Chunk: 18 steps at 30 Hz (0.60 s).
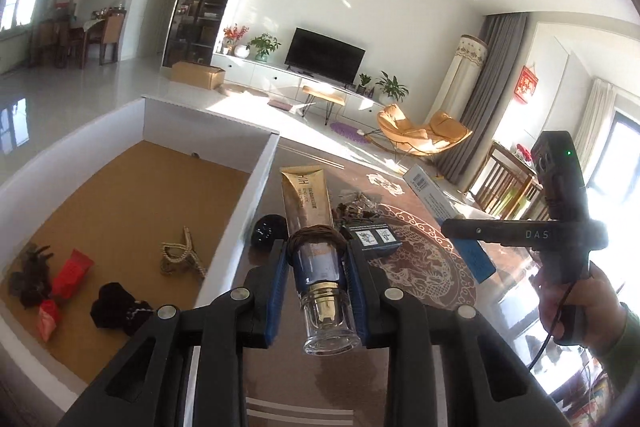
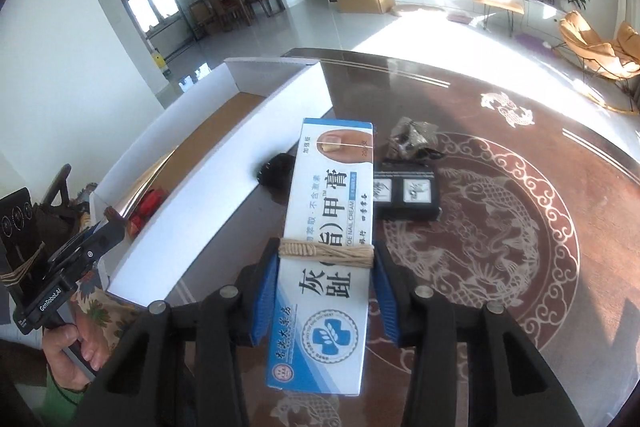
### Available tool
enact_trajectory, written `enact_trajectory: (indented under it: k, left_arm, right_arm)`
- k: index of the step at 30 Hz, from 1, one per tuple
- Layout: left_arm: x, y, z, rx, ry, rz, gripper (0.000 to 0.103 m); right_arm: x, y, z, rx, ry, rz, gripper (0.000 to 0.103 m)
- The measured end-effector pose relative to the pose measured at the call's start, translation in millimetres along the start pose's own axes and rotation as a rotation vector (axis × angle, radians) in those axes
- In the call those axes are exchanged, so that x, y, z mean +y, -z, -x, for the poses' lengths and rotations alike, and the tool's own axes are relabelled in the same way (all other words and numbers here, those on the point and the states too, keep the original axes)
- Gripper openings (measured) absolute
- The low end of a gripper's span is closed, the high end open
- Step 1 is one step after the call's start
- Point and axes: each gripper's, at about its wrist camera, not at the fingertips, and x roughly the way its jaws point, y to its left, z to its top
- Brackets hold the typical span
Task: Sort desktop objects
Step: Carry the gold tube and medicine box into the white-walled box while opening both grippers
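The clear cap of a gold cosmetic tube (image 1: 310,219) sits nearest the lens in the left wrist view, the tube clamped between the blue pads (image 1: 279,279) of the left gripper (image 1: 318,267), whose jaws are drawn in tight on its dark lower body. The tube is held above the dark patterned table (image 1: 432,267), just right of the white box (image 1: 240,211). Inside the box, on its brown floor, lie 2 red packets (image 1: 72,273), dark fabric pieces (image 1: 118,305) and a beige hair claw (image 1: 182,257).

In the right wrist view, the right gripper (image 2: 326,267) is closed on a blue and white nail cream carton (image 2: 328,227) wrapped with twine, held over the table beside the box. On the table beyond lie a black round item (image 2: 276,169), a dark case with 2 pictures (image 2: 406,195) and a crumpled wrapper (image 2: 414,139).
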Motion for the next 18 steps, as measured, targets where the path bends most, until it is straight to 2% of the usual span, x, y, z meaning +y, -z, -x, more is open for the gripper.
enact_trajectory:
  k: [4, 8, 11, 14, 15, 16, 17, 18]
  left_arm:
    - [70.1, -15.5, 4.4, 0.052, -0.161, 0.068, 0.028]
    - [131.7, -16.0, -4.6, 0.128, -0.315, 0.147, 0.028]
    - [159.8, -7.1, -13.3, 0.186, -0.375, 0.191, 0.029]
    - [169.1, -0.1, -23.0, 0.221, -0.428, 0.213, 0.033]
    - [173.4, 5.3, -21.3, 0.224, -0.438, 0.227, 0.048]
    - [175.7, 8.5, -21.6, 0.223, -0.445, 0.242, 0.076]
    - [177.0, 11.3, -22.0, 0.215, -0.454, 0.251, 0.09]
    - [177.2, 13.5, -20.0, 0.2, -0.465, 0.252, 0.098]
  right_arm:
    - [78.7, -41.8, -44.8, -0.001, -0.109, 0.086, 0.045]
    - [156.5, -70.6, -100.5, 0.029, -0.187, 0.149, 0.045]
    - [201.3, -81.4, -144.2, 0.052, -0.208, 0.181, 0.045]
    - [226.9, -79.9, -188.7, 0.099, -0.214, 0.187, 0.045]
    - [230.9, -77.7, -201.8, 0.122, -0.218, 0.179, 0.046]
    - [232.7, -75.6, -214.3, 0.147, -0.223, 0.166, 0.055]
    - [231.8, -73.3, -225.2, 0.169, -0.224, 0.152, 0.064]
    - [230.5, -71.0, -231.6, 0.179, -0.221, 0.14, 0.08]
